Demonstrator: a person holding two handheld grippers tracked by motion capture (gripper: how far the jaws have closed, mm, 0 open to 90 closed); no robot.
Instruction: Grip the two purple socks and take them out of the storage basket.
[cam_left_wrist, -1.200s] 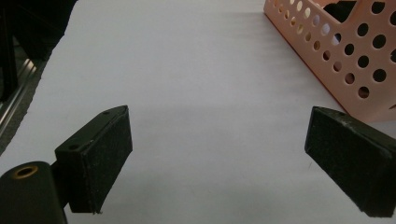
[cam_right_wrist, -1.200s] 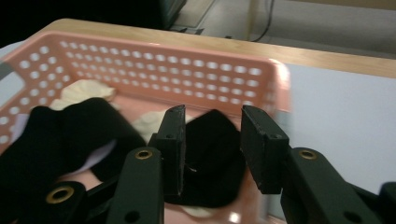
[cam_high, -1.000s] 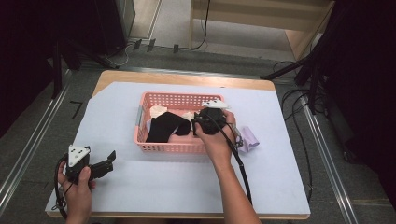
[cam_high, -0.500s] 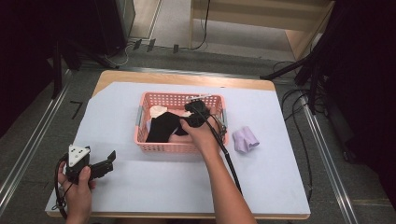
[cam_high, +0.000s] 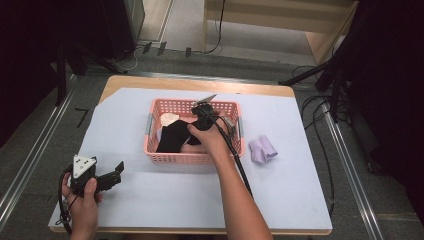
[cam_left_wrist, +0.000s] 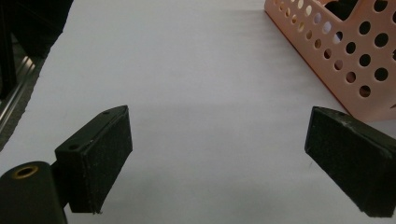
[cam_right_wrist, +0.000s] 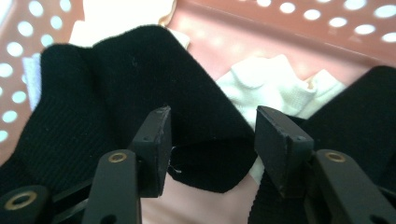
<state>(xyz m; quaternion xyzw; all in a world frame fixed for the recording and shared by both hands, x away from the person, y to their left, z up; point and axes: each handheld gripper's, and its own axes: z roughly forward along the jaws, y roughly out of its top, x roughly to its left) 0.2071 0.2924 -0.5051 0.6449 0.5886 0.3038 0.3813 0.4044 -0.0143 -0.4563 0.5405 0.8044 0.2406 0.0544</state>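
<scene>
A pink perforated basket (cam_high: 194, 159) stands mid-table with socks in it. My right gripper (cam_high: 200, 122) reaches down into it from the near side. In the right gripper view its jaws (cam_right_wrist: 212, 140) stand open on either side of the folded end of a black sock (cam_right_wrist: 130, 93), and a white sock (cam_right_wrist: 275, 81) lies just behind. The black sock (cam_high: 172, 137) covers the basket's left half. My left gripper (cam_high: 117, 172) rests open on the white sheet at the front left, with nothing between its pads (cam_left_wrist: 109, 154).
A lilac rolled sock (cam_high: 262, 149) lies on the sheet right of the basket. A cream piece (cam_high: 169, 119) sits in the basket's back left. The basket's corner (cam_left_wrist: 345, 51) is ahead and right of the left gripper. Cables trail off the table's right side.
My right hand and gripper have moved left from the basket's right end to its middle and dipped toward the black sock. The left gripper has stayed put.
</scene>
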